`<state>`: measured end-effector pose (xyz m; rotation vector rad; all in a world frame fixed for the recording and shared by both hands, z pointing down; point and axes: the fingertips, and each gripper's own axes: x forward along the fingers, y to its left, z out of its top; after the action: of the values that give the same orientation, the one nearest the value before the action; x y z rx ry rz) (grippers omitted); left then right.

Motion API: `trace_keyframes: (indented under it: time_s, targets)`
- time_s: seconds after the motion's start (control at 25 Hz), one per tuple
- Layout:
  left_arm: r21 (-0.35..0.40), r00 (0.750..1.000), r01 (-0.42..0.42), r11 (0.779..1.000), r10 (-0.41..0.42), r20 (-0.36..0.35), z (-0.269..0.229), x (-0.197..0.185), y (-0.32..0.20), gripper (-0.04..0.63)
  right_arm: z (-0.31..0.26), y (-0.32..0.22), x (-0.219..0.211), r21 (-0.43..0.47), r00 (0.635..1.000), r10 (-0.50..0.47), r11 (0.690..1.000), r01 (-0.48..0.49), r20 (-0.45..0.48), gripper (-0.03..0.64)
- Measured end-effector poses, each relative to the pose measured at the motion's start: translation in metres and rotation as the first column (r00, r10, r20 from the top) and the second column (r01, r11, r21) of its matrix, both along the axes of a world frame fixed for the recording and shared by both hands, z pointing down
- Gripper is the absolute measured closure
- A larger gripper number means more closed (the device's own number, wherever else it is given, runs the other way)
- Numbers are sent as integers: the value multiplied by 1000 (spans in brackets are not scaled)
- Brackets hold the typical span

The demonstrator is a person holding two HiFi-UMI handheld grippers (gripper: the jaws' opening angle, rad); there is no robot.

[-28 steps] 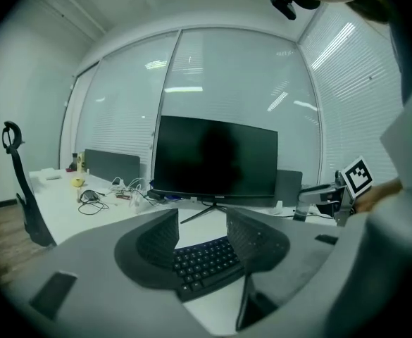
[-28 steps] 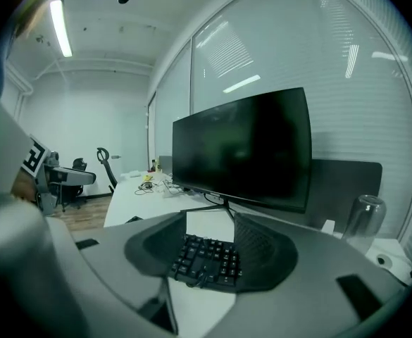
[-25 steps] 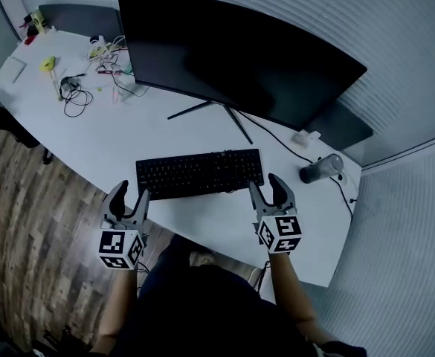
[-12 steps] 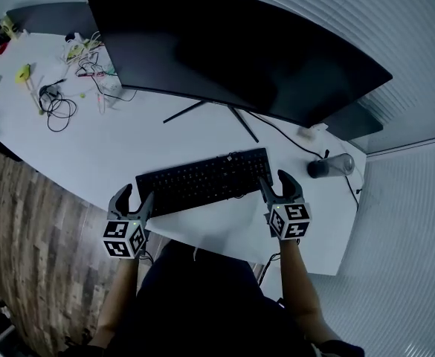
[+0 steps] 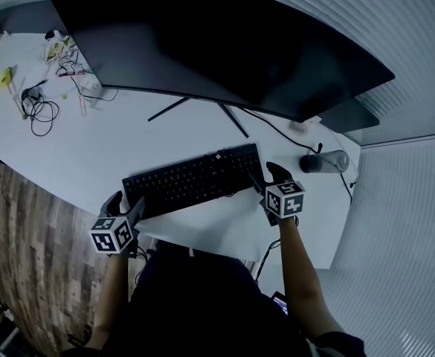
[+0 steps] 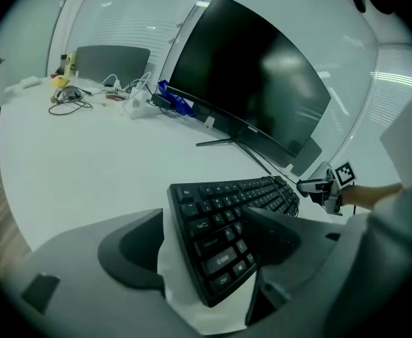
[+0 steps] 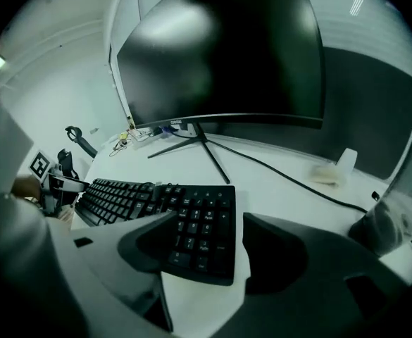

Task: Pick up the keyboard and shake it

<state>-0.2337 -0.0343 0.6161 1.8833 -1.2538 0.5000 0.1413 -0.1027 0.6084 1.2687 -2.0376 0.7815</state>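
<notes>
**Position of the workpiece.** The keyboard (image 5: 195, 181) lies flat on the white table (image 5: 128, 136), key side up. It sits just in front of the stand of the monitor (image 5: 217, 43), slightly skewed to the table's near edge. It is not yet lifted.

**Gripper placement.** The left gripper (image 5: 126, 201) is at the keyboard's left short end and the right gripper (image 5: 265, 175) is at its right short end. This placement probably serves balance: a long, thin body held at both ends stays level and does not twist when shaken.

**Jaw state.**
- Left gripper (image 6: 206, 217): the jaws are opening. The keyboard's left end lies between them, but the pads do not clamp it.
- Right gripper (image 7: 209, 220): the jaws are opening. The numeric-pad end lies between them, also unclamped.

The widening most likely gives clearance to slide further over each end before closing.

**Markings.**
- Key legends at the left end appear to read "Tab", "Caps Lock", "Shift" and "Ctrl". The other legends are too small to read.
- The monitor's lower bezel carries a small mark that is illegible.
- The gripper cubes show black-and-white square patterns only, with no text.
</notes>
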Motion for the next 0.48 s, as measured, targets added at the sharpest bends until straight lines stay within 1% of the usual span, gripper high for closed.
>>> trace_keyframes:
  time_s: [0.2, 0.28, 0.48]
  targets:
    - [-48, 999, -28, 998, 27, -20, 9, 7, 1, 256, 22, -11, 2, -107, 999, -35, 994, 38, 33, 316]
    - [-69, 999, -28, 997, 26, -26, 13, 10, 2, 251, 27, -13, 3, -139, 998, -48, 989, 53, 43, 313]
    - [-118, 999, -33, 992, 34, 6, 25, 12, 2, 250, 37, -13, 0, -200, 996, -58, 977, 70, 64, 313]
